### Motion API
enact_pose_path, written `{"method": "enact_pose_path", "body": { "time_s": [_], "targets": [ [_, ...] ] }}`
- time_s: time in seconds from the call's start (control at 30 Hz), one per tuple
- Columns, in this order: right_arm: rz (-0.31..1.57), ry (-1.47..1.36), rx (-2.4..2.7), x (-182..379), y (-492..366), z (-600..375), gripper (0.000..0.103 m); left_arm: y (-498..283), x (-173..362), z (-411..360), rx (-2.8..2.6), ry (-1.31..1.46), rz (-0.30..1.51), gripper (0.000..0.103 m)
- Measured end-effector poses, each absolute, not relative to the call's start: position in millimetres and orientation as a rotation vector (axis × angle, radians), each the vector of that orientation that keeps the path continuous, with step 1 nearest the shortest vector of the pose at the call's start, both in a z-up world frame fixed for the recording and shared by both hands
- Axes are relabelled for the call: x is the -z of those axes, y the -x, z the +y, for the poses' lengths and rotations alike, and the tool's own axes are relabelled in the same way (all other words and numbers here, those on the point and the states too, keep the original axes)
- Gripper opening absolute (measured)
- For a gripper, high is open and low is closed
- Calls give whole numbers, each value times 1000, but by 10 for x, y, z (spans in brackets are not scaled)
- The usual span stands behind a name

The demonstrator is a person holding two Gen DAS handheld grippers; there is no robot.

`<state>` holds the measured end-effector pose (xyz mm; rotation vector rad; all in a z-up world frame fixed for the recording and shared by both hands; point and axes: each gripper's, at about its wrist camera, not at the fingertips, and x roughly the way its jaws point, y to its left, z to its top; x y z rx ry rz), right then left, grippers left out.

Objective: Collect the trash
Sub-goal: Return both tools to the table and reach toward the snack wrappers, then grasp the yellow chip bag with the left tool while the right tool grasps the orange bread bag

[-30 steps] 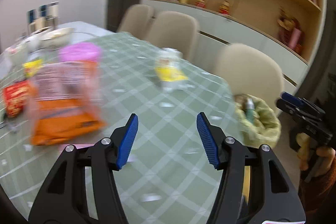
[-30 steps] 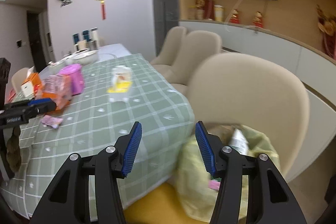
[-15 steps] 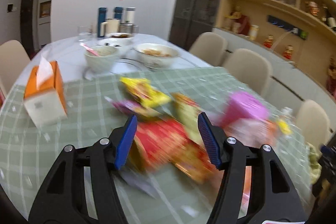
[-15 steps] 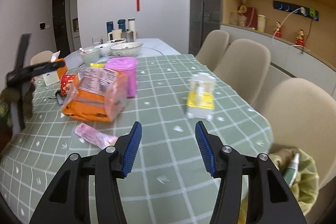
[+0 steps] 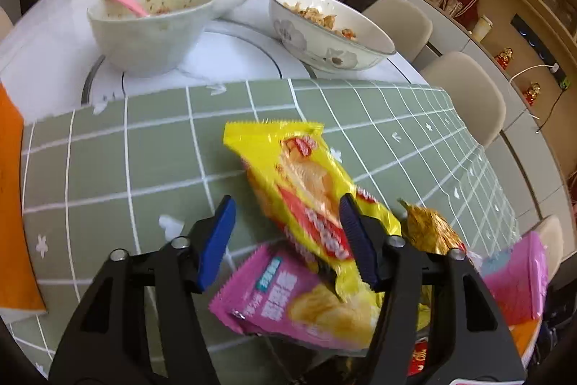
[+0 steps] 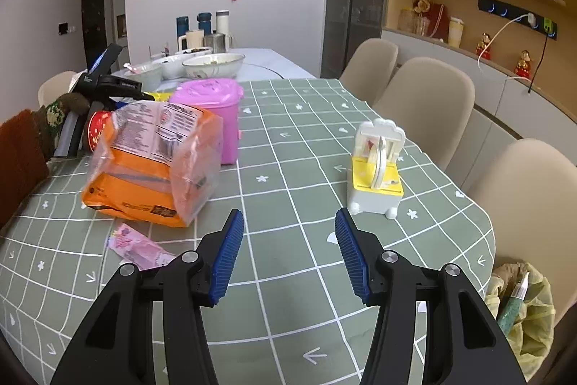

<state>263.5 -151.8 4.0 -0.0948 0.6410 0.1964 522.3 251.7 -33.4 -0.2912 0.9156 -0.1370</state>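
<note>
Left wrist view: left gripper (image 5: 286,242) closing, not yet pinching yellow wrapper (image 5: 306,201) on tabletop (image 5: 144,147). Squeeze, then lift. Right gripper (image 6: 288,255) open, empty.

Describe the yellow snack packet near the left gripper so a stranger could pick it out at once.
Start at the green checked tablecloth and find the flowered bowl of food at its far edge. Nearer the camera from that bowl lies the yellow snack packet, its lower end overlapping a pink snack packet. It is the only bright yellow wrapper, with a red band and a zigzag-cut top edge.
</note>
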Motion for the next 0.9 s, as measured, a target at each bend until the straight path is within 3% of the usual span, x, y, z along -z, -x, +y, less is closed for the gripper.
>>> {"method": "enact_pose_path", "body": {
  "time_s": [0.1, 0.17, 0.9],
  "targets": [
    [655, 88, -202, 5, -2657, -1523, 50, -5186, 356, 2387, 174, 272, 917, 11],
    [659, 82, -205, 22, -2658, -1528, 50, -5064, 345, 2276, 244, 264, 911, 9],
    [627, 94, -599, -253, -2170, -916, 50, -2890, 67, 1726, 404, 199, 928, 8]
  ]
}}
